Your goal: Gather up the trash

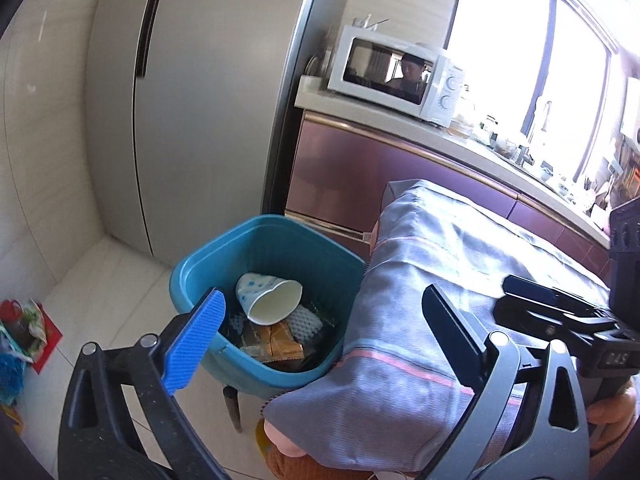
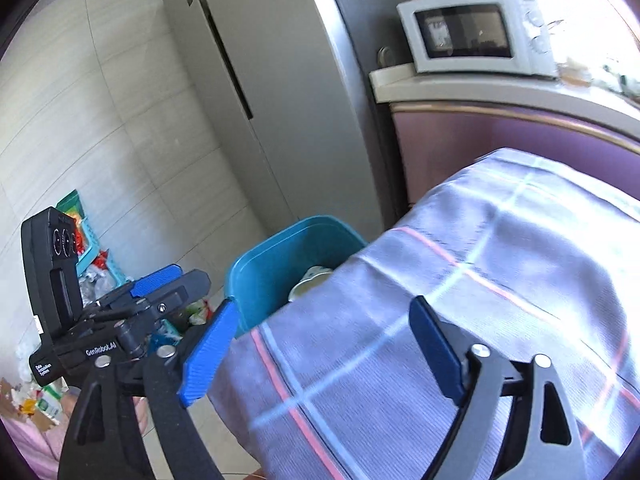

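The trash is sitting in the teal bin [image 1: 276, 248] on the floor, right up against the end of the tabletop with the grey checked cloth [image 1: 420, 300]. On top of the pile there's a white paper cup with blue dots [image 1: 268, 298] tipped on its side, mouth facing the camera. Under it are some orange-brown snack wrappers [image 1: 280, 346] and a piece of white foam netting [image 1: 306, 318]; there's darker stuff deeper down, but it's too shadowed to make out.

The left tool [image 1: 324, 332] has its jaws spread wide with nothing between them. One blue pad sits in front of the bin's near rim, and the other hangs over the cloth. The right tool [image 2: 320, 352] is also spread wide and empty, above the cloth, with the bin [image 2: 276, 264] ahead of it. From that side you only see a sliver of the cup [image 2: 310, 282] past the cloth edge.

Further out: a tall grey fridge [image 1: 208, 100] behind the bin, a white microwave [image 1: 396, 74] up on the kitchen counter [image 1: 448, 136], and a heap of colourful bags [image 1: 20, 332] against the tiled wall.
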